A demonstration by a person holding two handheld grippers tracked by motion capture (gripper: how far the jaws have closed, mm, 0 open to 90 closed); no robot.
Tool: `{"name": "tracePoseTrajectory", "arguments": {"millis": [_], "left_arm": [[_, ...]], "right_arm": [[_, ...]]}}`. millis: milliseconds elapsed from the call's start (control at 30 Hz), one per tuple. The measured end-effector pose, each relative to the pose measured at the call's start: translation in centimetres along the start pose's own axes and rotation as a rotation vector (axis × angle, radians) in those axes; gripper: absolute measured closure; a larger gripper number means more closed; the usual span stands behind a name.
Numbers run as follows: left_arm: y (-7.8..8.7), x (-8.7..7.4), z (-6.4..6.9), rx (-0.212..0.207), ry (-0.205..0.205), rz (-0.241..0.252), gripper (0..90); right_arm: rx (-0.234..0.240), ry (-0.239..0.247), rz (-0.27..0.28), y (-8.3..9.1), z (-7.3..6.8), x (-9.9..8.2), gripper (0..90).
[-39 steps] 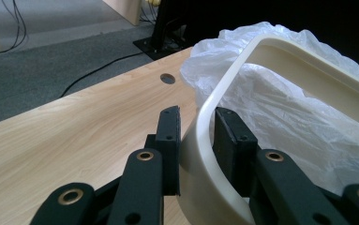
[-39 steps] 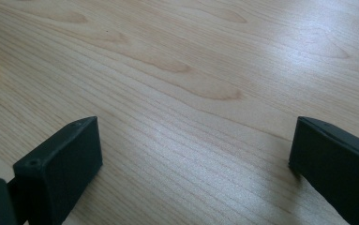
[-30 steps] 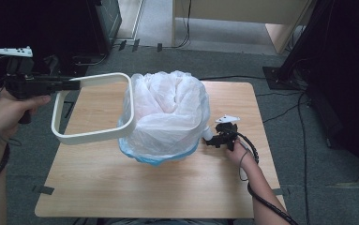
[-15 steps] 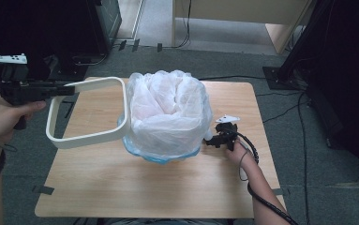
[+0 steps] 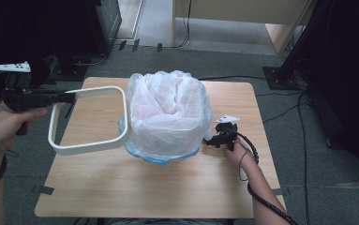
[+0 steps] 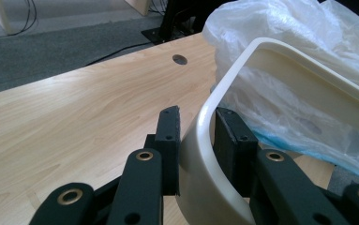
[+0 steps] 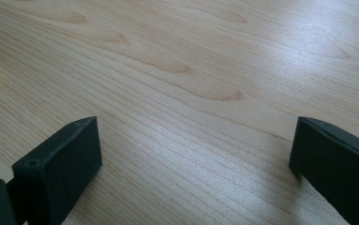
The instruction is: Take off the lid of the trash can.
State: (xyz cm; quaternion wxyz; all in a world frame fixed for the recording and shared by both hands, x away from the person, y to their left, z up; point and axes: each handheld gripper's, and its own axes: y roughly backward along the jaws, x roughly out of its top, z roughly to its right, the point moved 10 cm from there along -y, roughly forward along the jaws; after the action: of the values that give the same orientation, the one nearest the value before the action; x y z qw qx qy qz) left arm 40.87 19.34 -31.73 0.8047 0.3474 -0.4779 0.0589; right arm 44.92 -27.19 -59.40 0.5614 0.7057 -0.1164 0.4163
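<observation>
The left tool point(image 5: 67, 97) is clamped on the cream plastic frame point(image 5: 89, 147), a thin rigid loop that hangs at 9 o'clock of the bag-lined bin point(image 5: 168, 117), its near corner touching the white bag; it looks light and stiff but smooth, so a grip on a straight side rather than the rounded corner should hold better. The left gripper view shows both pads squeezing the frame's wall point(image 6: 200, 140), which the high view cannot resolve. The right tool point(image 5: 217, 139) rests at 3 o'clock of the bin, jaws wide over bare surface point(image 7: 191, 70).
</observation>
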Motion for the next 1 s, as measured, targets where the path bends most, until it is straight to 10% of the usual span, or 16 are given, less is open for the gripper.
{"name": "tracePoseTrajectory", "arguments": {"millis": [1000], "left_arm": [[-0.7,-4.7,-2.1,-0.001,0.067,-0.004,72.6]], "right_arm": [[0.0,0.0,0.0,0.0,0.0,0.0,2.4]]}}
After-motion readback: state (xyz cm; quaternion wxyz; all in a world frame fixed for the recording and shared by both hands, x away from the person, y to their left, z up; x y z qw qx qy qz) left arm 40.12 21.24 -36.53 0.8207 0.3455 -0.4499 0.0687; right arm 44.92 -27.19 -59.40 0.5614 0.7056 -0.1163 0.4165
